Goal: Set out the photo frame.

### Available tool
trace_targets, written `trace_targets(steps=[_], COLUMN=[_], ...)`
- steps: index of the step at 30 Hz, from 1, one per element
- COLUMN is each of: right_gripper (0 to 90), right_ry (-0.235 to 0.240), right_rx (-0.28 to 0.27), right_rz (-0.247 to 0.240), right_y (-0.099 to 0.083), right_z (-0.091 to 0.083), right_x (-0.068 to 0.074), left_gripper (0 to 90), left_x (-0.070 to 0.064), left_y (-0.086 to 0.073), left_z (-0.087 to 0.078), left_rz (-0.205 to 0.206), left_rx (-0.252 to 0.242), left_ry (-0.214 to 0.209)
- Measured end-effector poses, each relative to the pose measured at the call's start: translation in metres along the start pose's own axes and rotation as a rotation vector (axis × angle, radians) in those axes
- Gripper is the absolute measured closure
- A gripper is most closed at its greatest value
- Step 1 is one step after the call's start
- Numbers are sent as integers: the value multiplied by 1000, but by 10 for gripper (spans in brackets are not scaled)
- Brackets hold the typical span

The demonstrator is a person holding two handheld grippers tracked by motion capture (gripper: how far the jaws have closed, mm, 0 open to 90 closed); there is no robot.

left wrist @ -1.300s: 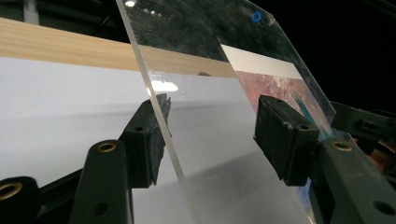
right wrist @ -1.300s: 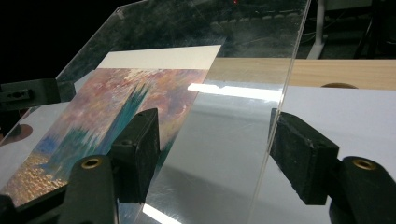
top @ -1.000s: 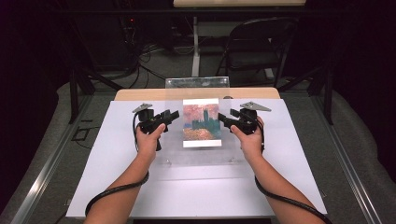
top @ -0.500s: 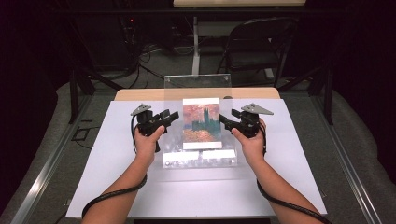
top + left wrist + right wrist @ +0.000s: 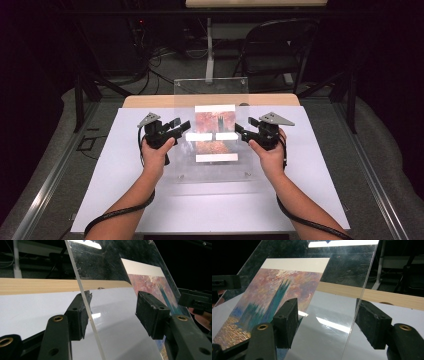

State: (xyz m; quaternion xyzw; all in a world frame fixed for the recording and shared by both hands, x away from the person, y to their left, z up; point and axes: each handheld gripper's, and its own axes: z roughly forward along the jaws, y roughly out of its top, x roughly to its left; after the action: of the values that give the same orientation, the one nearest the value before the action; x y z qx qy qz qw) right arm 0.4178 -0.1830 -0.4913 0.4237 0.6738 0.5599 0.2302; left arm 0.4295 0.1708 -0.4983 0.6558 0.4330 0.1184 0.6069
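A clear acrylic sheet [image 5: 210, 171] stands tilted over the white table, with a painted print [image 5: 212, 122] of a blue tower and reddish sky showing through it. My left gripper [image 5: 181, 125] is at the sheet's left edge and my right gripper [image 5: 242, 127] at its right edge. In the left gripper view the sheet [image 5: 105, 265] runs between the wide-apart jaws of the left gripper [image 5: 112, 307], its edge against the left pad [image 5: 80, 315]. In the right gripper view the right gripper [image 5: 327, 317] straddles the sheet [image 5: 342, 265] the same way, with the print [image 5: 284, 290] to the left.
A white mat [image 5: 125, 165] covers the table, and a wooden strip [image 5: 150, 101] shows along its far edge. Behind the table are a folding chair [image 5: 270, 50], a stand pole [image 5: 209, 50] and floor cables. Bright light reflections cross the sheet.
White reflection bars have moved up across the sheet and over the print, so the sheet's tilt has changed. Both hands stay at its sides, almost where they were.
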Motion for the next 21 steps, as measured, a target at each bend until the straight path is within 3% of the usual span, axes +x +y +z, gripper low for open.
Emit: trace_targets(steps=[21], right_gripper=[424], right_ry=[8], right_rx=[-77], right_rz=[-45], right_y=[-2], right_z=[-28], right_x=[13], left_gripper=[492], left_x=[-17], left_y=[-3], left_z=[-24], left_rz=[51], left_rx=[-63], left_ry=[-37])
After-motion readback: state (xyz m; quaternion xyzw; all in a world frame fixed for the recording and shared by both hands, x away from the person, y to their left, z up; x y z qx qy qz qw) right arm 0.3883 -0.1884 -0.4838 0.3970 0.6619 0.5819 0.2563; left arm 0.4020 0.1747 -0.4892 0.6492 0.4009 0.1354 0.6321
